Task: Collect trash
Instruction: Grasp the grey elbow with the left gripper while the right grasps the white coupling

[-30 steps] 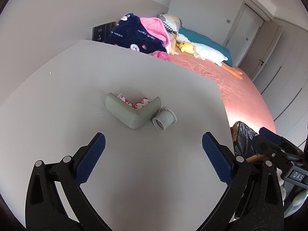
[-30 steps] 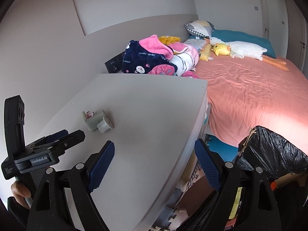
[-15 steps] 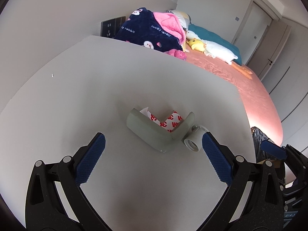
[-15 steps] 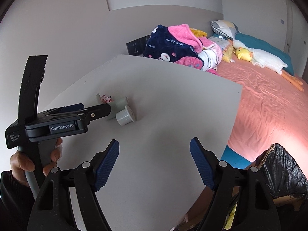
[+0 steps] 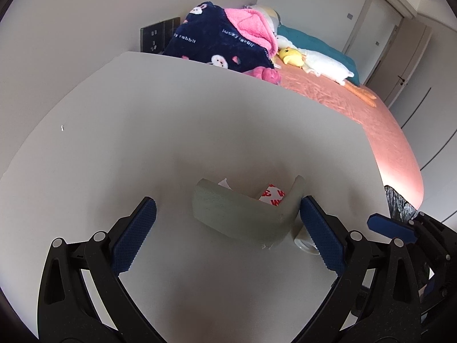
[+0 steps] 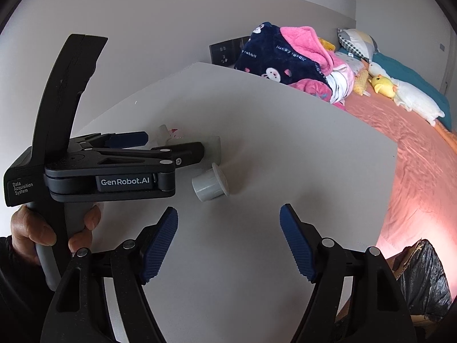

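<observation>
A grey L-shaped corner guard (image 5: 242,214) with red-and-white tape backing lies on the grey table (image 5: 142,143). My left gripper (image 5: 225,234) is open, its jaws on either side of the guard, the right finger close to the guard's right arm. A small grey plastic cap (image 6: 210,185) lies on its side just right of the guard; in the left wrist view (image 5: 304,243) it is mostly hidden behind my right finger. My right gripper (image 6: 228,243) is open and empty, just short of the cap. The left gripper (image 6: 171,147) shows from the side in the right wrist view.
A black trash bag (image 6: 422,280) hangs open in a box beside the table's right edge, also in the left wrist view (image 5: 400,205). Beyond the table is a bed with a pink sheet (image 5: 357,108), a navy and pink blanket (image 5: 222,43) and plush toys.
Both grippers have moved forward over the table. The left one now straddles the corner guard; the right one has closed in on the cap. Both stay open.
</observation>
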`<action>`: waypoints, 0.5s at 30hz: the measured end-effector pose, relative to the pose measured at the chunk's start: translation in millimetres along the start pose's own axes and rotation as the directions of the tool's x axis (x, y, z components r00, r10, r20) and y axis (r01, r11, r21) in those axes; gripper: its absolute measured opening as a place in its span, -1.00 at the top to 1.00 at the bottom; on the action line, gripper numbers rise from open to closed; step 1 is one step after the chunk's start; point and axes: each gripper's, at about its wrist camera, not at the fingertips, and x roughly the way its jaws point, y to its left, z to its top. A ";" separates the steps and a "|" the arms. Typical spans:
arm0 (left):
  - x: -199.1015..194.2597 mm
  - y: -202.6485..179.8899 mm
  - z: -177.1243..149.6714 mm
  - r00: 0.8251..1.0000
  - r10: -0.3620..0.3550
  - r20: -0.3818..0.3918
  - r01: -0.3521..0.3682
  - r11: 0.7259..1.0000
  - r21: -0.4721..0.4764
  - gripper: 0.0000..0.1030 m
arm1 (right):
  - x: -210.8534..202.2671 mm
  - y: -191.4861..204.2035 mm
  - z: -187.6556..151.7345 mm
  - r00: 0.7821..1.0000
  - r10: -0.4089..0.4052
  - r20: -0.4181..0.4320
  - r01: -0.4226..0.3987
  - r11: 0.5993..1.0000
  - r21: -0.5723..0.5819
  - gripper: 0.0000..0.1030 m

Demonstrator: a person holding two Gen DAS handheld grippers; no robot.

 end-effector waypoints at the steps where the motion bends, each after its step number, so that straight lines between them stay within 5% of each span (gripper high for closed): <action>1: 0.6 1.4 1.7 1.000 -0.009 0.001 0.009 1.000 -0.004 -0.88 | 2.4 1.3 1.4 1.000 -0.001 -0.003 0.001 1.000 -0.003 -0.43; 7: 5.4 5.3 10.3 0.999 -0.050 -0.005 0.050 0.999 -0.006 -0.88 | 14.0 7.0 7.8 1.000 -0.009 -0.015 0.009 1.000 -0.022 -0.38; 15: 9.0 9.0 10.6 0.995 -0.097 -0.015 0.096 0.995 -0.013 -0.88 | 32.1 9.3 16.6 0.999 -0.027 -0.028 0.026 0.999 -0.045 0.02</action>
